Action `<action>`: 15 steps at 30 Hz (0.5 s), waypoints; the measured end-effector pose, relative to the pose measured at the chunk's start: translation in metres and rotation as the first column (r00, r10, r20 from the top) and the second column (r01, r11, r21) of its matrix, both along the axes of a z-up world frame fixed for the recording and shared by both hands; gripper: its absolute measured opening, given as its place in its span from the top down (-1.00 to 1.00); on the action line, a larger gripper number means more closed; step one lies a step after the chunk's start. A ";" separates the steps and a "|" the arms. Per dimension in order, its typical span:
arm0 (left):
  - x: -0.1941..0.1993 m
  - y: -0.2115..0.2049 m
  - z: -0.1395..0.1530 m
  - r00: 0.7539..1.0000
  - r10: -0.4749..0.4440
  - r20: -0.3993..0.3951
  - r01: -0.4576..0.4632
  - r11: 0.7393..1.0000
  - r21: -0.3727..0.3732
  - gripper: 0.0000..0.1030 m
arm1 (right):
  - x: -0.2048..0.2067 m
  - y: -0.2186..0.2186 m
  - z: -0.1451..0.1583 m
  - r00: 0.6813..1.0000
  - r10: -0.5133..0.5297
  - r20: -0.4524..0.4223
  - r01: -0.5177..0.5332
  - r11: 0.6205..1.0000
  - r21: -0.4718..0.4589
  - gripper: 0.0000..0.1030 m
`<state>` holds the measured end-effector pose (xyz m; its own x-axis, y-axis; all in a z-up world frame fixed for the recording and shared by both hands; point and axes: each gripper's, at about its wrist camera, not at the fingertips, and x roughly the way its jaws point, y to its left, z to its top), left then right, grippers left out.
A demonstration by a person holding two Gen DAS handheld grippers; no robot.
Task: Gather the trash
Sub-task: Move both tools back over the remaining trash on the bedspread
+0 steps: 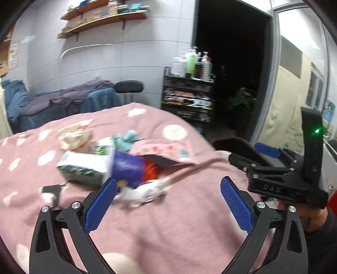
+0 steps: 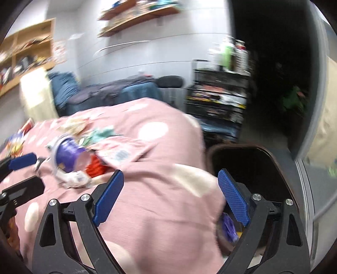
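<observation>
A heap of trash lies on the pink dotted bed cover (image 1: 168,231): a green-and-white carton (image 1: 82,168), a purple cup (image 1: 128,168), a flat pink packet (image 1: 164,151), a red packet (image 1: 150,170) and a crumpled white wrapper (image 1: 147,192). My left gripper (image 1: 168,181) is open just short of the white wrapper, with nothing between its fingers. My right gripper (image 2: 171,172) is open and empty over the bed's right edge, beside a dark bin (image 2: 271,160). A purple wrapper (image 2: 228,227) lies inside the bin. The purple cup (image 2: 67,153) and white wrapper (image 2: 73,179) show at the left of the right wrist view.
A crumpled beige bag (image 1: 74,134) and a teal wad (image 1: 126,139) lie further back on the bed. Beyond stand a black trolley with bottles (image 1: 189,94), a treatment couch with blue and grey covers (image 1: 63,101), wall shelves (image 1: 101,19) and a dark doorway (image 1: 231,63).
</observation>
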<state>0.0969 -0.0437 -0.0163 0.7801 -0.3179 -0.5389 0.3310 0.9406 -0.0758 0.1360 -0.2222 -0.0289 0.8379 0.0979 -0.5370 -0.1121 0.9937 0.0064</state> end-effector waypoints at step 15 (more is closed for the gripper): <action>0.009 0.089 -0.033 0.972 0.205 -0.113 -0.207 0.978 -0.007 -0.89 | 0.060 0.089 -0.023 0.968 0.179 -0.173 -0.230 0.912 -0.339 -0.74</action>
